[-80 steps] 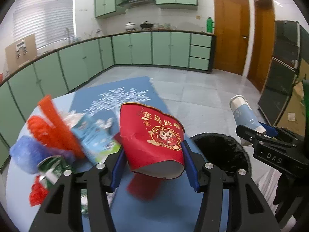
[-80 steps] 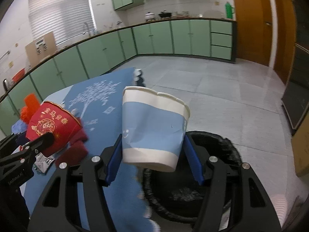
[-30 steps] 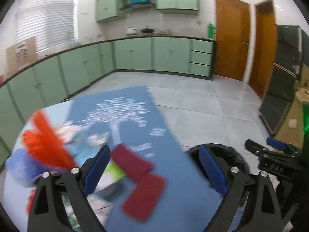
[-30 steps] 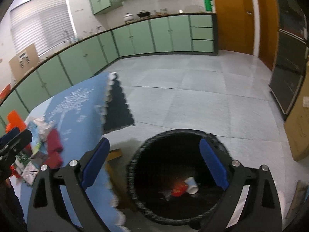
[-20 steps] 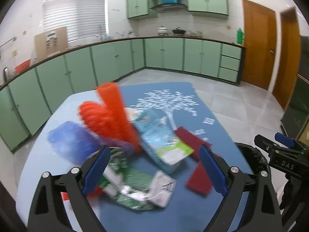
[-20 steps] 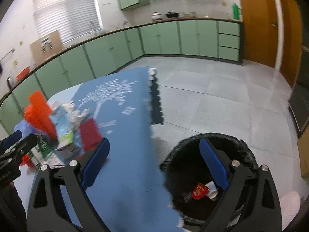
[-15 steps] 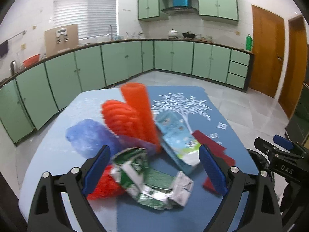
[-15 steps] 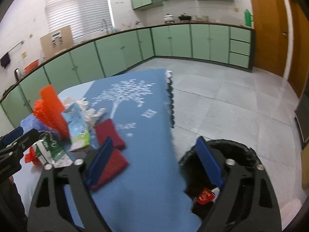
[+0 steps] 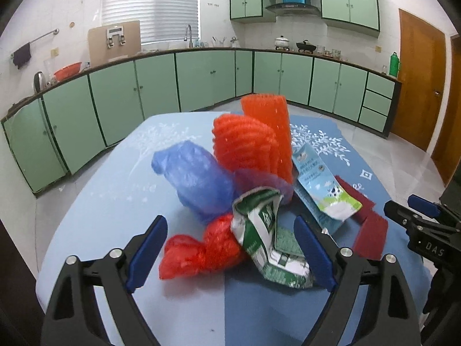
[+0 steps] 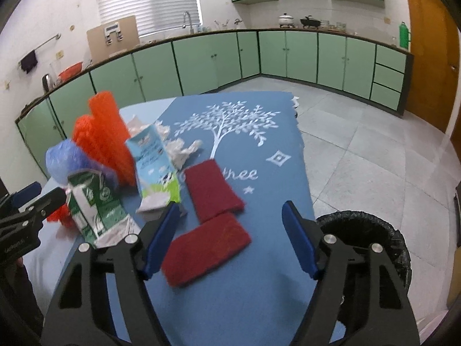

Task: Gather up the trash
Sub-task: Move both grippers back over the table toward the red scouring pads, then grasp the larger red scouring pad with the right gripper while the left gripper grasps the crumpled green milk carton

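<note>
Trash pile on the blue tablecloth: handling and grip points

Trash lies heaped on the blue tablecloth (image 10: 253, 294), on the side away from the black-lined trash bin (image 10: 371, 230) that stands on the floor just off the cloth's near corner. Take the green-and-white crushed carton (image 9: 266, 236) as the landmark.

Layout relative to the green carton:
- Red plastic bag (image 9: 201, 252): touching it on the left, lying flat.
- Blue plastic bag (image 9: 193, 178): behind it and to the left.
- Orange foam netting (image 9: 253, 141): behind it, standing upright.
- Blue milk carton (image 9: 319, 190): just to its right, leaning.
- Two dark red pads (image 10: 210, 225): further right, flat on the cloth, nearest the bin.
- Crumpled white tissue (image 10: 180, 147): beyond the milk carton.

Handling, as a judgement: every item looks light. The bags are limp and slippery; grip a gathered fold, not a loose flap. The netting is springy and will compress. The cartons are already creased; pinch across a flattened edge. The pads lie flat, so a finger must get under an edge.

Gripper state:
- Left gripper (image 9: 230, 252): jaws wide and closing slightly, straddling the red bag and green carton; pads not pressing.
- Right gripper (image 10: 227, 239): jaws closing, empty, above the nearer red pad.
</note>
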Demonstrator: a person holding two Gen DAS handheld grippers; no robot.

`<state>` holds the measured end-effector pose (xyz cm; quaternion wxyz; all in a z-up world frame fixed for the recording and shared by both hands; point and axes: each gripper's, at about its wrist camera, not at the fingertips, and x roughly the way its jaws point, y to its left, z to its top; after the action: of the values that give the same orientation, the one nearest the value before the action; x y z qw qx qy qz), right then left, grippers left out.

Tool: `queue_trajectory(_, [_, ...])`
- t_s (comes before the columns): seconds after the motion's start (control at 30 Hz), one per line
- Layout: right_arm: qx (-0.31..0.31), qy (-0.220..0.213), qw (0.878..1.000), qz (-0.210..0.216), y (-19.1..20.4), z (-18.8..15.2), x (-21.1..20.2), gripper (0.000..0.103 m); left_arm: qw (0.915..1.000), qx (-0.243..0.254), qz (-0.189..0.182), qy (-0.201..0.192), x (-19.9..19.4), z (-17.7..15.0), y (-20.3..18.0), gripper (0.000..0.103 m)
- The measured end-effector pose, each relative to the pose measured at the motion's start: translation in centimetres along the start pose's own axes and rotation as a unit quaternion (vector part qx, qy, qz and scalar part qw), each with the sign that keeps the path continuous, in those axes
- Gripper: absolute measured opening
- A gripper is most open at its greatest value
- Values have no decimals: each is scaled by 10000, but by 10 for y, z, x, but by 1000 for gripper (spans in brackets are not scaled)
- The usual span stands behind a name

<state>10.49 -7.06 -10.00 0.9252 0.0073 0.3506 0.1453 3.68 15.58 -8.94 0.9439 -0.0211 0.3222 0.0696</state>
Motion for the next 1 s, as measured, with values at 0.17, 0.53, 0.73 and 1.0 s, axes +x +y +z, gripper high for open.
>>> queue_trajectory(0.17, [-9, 58, 10000, -44, 0, -7, -1, 70, 9998, -6, -145, 131, 1, -8, -8, 83])
queue_trajectory(0.53, [171, 258, 9995, -54, -6, -33, -1, 70, 9997, -8, -74, 228, -7, -23, -17, 74])
queue_trajectory(0.73, [122, 345, 9993, 98, 12, -37, 6, 70, 9996, -123, 54, 265, -6, -24, -7, 74])
queue_trajectory(1.0, [97, 406, 9991, 76, 27, -32, 13, 76, 9996, -124, 29, 267, -6, -23, -5, 74])
